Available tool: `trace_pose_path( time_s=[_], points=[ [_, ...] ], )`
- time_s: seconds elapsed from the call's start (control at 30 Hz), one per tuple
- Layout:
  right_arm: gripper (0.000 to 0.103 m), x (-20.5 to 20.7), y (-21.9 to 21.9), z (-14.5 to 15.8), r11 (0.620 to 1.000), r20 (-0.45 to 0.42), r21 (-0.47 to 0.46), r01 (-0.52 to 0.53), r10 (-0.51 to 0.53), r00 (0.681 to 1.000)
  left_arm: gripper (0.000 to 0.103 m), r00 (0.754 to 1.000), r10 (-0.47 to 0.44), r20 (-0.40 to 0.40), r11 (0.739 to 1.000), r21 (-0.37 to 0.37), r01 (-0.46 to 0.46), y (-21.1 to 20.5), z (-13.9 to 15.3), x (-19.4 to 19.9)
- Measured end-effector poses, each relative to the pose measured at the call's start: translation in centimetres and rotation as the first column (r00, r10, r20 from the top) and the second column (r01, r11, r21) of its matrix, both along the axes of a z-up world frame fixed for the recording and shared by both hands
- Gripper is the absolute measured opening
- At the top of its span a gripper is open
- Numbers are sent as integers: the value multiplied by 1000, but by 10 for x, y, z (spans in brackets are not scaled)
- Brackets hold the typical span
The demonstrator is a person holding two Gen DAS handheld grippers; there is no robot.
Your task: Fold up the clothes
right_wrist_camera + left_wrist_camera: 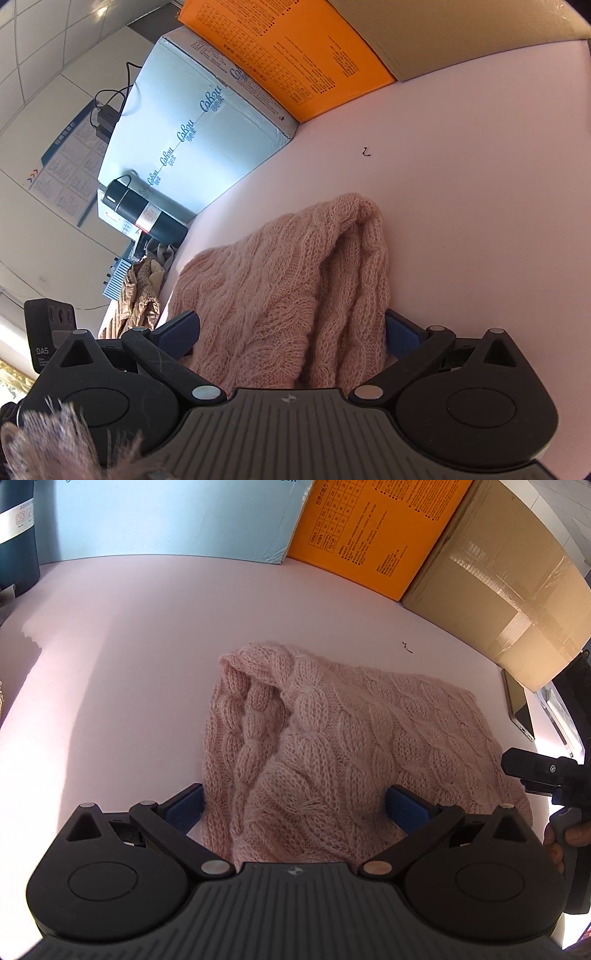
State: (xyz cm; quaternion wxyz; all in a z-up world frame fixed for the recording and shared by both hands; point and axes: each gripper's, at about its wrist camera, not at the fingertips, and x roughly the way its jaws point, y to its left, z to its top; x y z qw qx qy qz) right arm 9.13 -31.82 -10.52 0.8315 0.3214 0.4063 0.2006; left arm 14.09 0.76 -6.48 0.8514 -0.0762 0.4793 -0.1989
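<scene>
A pink cable-knit sweater [332, 738] lies folded in a thick bundle on the pale pink table [129, 664]. My left gripper [295, 805] is open and hangs over the sweater's near edge, its blue pads wide apart with the knit between them. My right gripper [291, 330] is also open, straddling another edge of the same sweater [280, 280], with folded layers bunched between its fingers. In the left wrist view the right gripper [535, 771] shows at the right edge, held by a hand [557, 838].
A light blue box [166, 517], an orange box [369, 528] and a taped cardboard box [498, 583] line the far side. A dark flask [147, 210] and a heap of beige clothes [136, 295] sit at the table's left end. A phone [519, 705] lies at the right. A small dark thread [365, 151] rests on the table.
</scene>
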Motion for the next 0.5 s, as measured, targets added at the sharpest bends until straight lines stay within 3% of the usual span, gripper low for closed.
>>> trace_pose_path(
  time_s=[0.03,0.1,0.13,0.17,0.2,0.3,0.5],
  points=[
    [103,0,0,0,1000,3,1,5,-5,1000,99,1000,11,12,1000,7,-12,0,0,-2],
    [101,-2,0,-1,1000,4,-5,22,-22,1000,79,999,27,33,1000,15,-28,-1,2,-5],
    [85,-3,-1,-1,999,1,-9,34,-34,999,72,999,32,43,999,15,-32,-2,3,-7],
    [34,-3,-2,-4,999,-17,9,46,-46,999,58,999,29,45,1000,7,-29,-4,4,-8],
    [16,-4,-3,-8,998,-35,27,58,-57,998,46,999,24,46,1000,2,-24,-7,5,-10],
    [19,-7,-5,-16,994,-65,63,90,-86,994,34,995,7,98,999,36,-10,-17,9,-20],
    [18,-17,-2,-5,989,-19,118,90,-89,996,32,983,-10,183,995,95,-7,-19,23,-40]
  ],
)
